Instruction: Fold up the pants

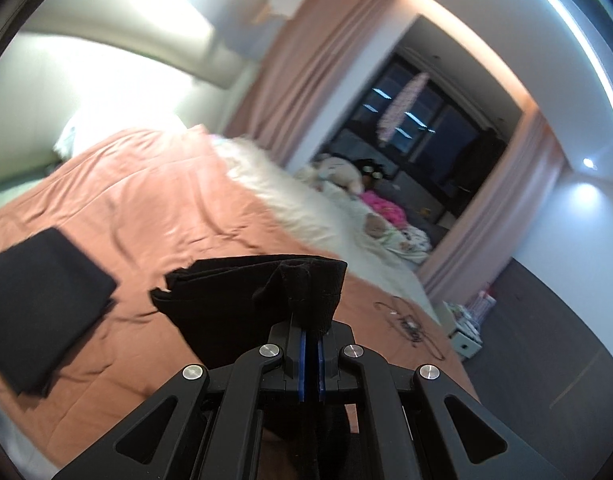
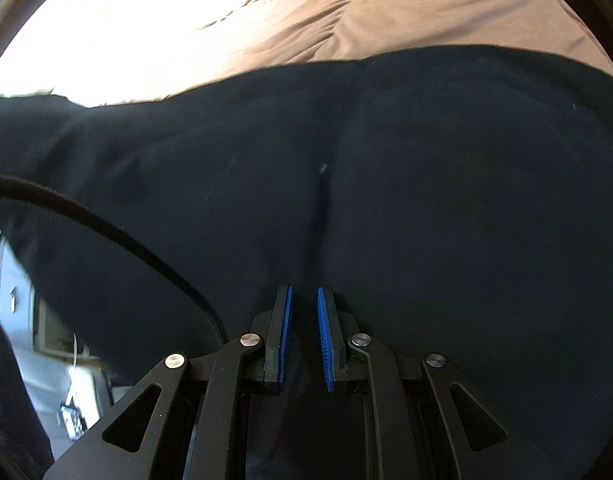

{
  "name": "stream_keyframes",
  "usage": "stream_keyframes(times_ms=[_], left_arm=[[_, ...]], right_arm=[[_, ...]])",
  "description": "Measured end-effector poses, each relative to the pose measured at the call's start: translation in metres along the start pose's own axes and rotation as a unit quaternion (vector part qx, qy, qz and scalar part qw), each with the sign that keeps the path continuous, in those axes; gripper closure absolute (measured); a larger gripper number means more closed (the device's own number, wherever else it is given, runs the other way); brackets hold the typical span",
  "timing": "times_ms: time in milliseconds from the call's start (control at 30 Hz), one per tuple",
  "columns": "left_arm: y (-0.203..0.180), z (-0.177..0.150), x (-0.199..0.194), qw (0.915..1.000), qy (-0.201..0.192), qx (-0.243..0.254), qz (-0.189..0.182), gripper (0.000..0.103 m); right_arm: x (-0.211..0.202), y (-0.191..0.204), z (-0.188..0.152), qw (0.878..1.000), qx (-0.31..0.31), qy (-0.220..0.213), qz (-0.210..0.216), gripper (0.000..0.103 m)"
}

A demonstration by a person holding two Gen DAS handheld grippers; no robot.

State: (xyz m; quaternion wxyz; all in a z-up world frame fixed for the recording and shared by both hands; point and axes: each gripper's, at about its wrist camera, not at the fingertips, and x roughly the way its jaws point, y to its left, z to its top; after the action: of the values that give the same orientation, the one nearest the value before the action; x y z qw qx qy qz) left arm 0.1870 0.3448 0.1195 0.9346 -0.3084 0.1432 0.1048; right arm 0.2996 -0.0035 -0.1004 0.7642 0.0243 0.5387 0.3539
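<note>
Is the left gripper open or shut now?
Shut: the left gripper clamps a bunched edge of the black pants between its blue pads.

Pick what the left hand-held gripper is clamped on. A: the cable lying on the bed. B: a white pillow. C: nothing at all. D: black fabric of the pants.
D: in the left wrist view, the left hand-held gripper has its blue pads pressed together on a bunch of the black pants, lifted above the orange bedspread.

The pants (image 2: 386, 184) fill the right wrist view, running past its left, right and bottom edges, so their shape stays unclear. In the left wrist view, the far toys (image 1: 346, 176) and window (image 1: 418, 120) are blurred.
</note>
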Motion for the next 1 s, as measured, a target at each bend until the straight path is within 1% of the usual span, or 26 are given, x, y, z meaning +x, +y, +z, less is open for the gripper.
stream_keyframes(times_ms=[133,200,300,367,433,500,533,567,633,733,767,800,967,1000], left_arm=[[-0.044,0.007,0.003,0.9992,-0.001,0.027,-0.029,0.099],[-0.061,0.009,0.004,0.9985,-0.002,0.037,-0.041,0.099],[-0.089,0.011,0.007,0.9967,0.000,0.054,-0.060,0.099],[-0.109,0.011,0.011,0.9953,0.002,0.066,-0.072,0.099],[-0.131,0.009,0.015,0.9935,0.007,0.074,-0.086,0.099],[-0.147,0.006,0.017,0.9920,0.010,0.082,-0.096,0.099],[-0.159,0.005,0.020,0.9907,0.012,0.088,-0.103,0.099],[-0.168,0.004,0.021,0.9895,0.014,0.093,-0.109,0.099],[-0.187,0.000,0.024,0.9869,0.019,0.103,-0.122,0.099],[-0.219,-0.005,0.030,0.9829,0.026,0.117,-0.140,0.099],[-0.230,-0.008,0.032,0.9817,0.028,0.120,-0.145,0.099],[-0.241,-0.010,0.034,0.9806,0.031,0.122,-0.150,0.099],[-0.295,-0.026,0.049,0.9735,0.052,0.140,-0.173,0.099],[-0.307,-0.030,0.054,0.9718,0.058,0.143,-0.179,0.099]], right_arm=[[-0.021,-0.001,-0.018,1.000,-0.007,-0.011,0.009,0.092],[-0.038,-0.006,-0.024,1.000,-0.009,-0.029,0.003,0.092],[-0.064,-0.015,-0.032,0.998,-0.008,-0.058,-0.018,0.092],[-0.082,-0.024,-0.038,0.997,0.002,-0.077,-0.021,0.091],[-0.091,-0.035,-0.038,0.995,0.014,-0.092,-0.025,0.078],[-0.111,-0.048,-0.047,0.992,0.027,-0.117,-0.030,0.047],[-0.121,-0.054,-0.051,0.990,0.033,-0.129,-0.034,0.041],[-0.133,-0.062,-0.055,0.988,0.041,-0.143,-0.037,0.031],[-0.151,-0.073,-0.064,0.985,0.050,-0.160,-0.043,0.023],[-0.174,-0.086,-0.081,0.980,0.062,-0.182,-0.053,0.020],[-0.182,-0.092,-0.085,0.978,0.066,-0.189,-0.055,0.019],[-0.188,-0.088,-0.094,0.977,0.069,-0.194,-0.056,0.019],[-0.228,-0.121,-0.115,0.966,0.100,-0.229,-0.062,0.019],[-0.231,-0.126,-0.116,0.965,0.104,-0.235,-0.062,0.019]])
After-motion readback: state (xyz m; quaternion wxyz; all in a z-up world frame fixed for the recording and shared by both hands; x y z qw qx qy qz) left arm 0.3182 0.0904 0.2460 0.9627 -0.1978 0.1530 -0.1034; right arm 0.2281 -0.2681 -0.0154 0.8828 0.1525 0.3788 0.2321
